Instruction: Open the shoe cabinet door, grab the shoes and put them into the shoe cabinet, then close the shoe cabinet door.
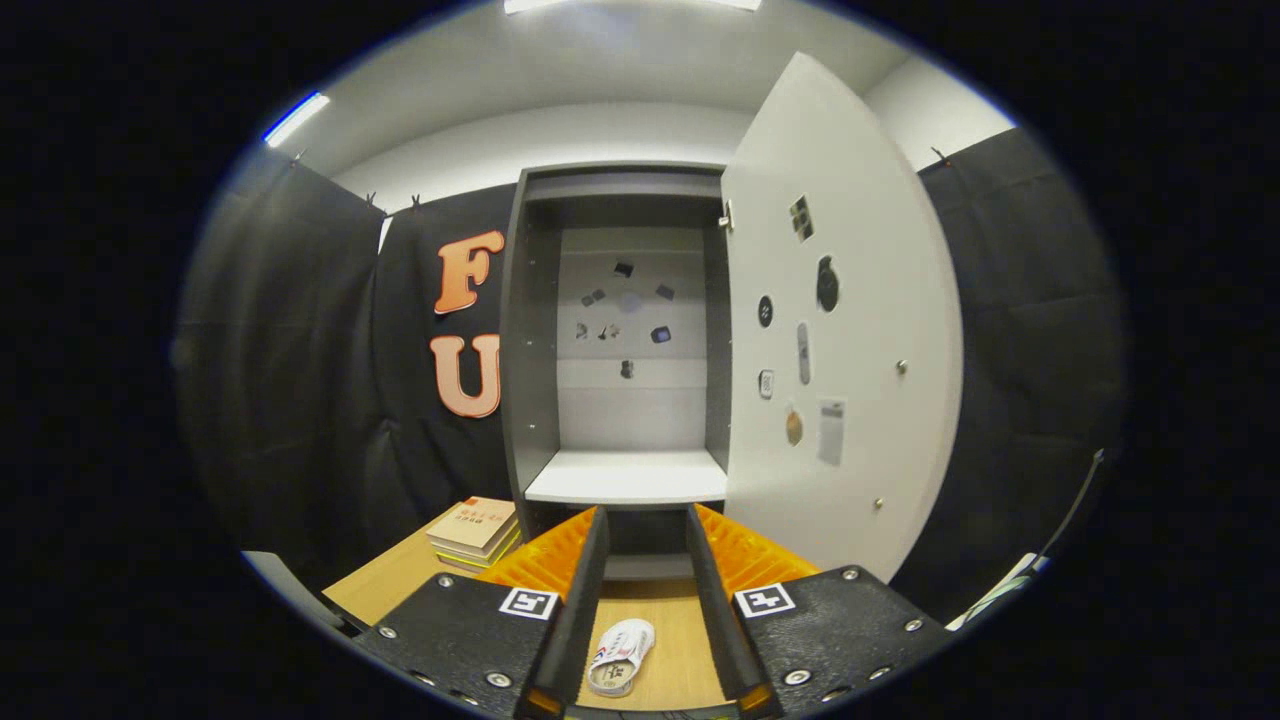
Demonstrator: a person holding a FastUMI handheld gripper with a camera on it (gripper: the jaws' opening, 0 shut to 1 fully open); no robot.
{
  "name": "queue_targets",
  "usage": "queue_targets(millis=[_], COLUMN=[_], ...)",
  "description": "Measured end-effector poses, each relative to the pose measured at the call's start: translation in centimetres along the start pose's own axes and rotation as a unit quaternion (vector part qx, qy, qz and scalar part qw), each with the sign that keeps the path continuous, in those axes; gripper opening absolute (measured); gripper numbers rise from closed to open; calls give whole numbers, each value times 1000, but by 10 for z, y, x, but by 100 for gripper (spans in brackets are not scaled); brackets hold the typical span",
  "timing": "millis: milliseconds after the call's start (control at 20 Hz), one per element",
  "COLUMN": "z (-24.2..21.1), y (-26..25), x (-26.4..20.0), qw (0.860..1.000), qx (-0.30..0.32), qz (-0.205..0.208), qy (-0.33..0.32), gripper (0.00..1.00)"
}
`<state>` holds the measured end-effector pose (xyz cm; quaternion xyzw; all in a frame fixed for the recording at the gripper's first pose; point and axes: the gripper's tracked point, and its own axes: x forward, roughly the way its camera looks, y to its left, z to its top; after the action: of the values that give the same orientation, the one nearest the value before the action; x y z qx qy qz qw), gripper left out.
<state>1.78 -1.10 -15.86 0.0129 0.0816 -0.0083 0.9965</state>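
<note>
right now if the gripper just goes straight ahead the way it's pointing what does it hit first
Probably the shoe cabinet. The gripper, fingers open and empty, aims at its front below the shelf; depth is hard to judge. The door stands open beside that line, and the shoe lies low between the fingers.

The shoe cabinet [625, 330] stands upright straight ahead, dark-framed with a pale back panel and a pale shelf [628, 478] inside. Its white door [845, 330] is swung wide open to the right, small stickers dotted across it. Down on the desk lies a white shoe [620, 655] with faint markings, between the tool's [645, 530] parted fingers.
</note>
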Motion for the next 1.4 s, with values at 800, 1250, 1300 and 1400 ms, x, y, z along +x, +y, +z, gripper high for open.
queue_targets(millis=[800, 1250, 1300, 1400], z=[-234, -367, -379, -398], y=[59, 65, 66, 69], x=[76, 78, 78, 76], qw=[968, 925, 920, 912], qx=[103, 121, 122, 130], qz=[62, 76, 78, 79], qy=[222, 352, 365, 382], gripper=[76, 76, 76, 77])
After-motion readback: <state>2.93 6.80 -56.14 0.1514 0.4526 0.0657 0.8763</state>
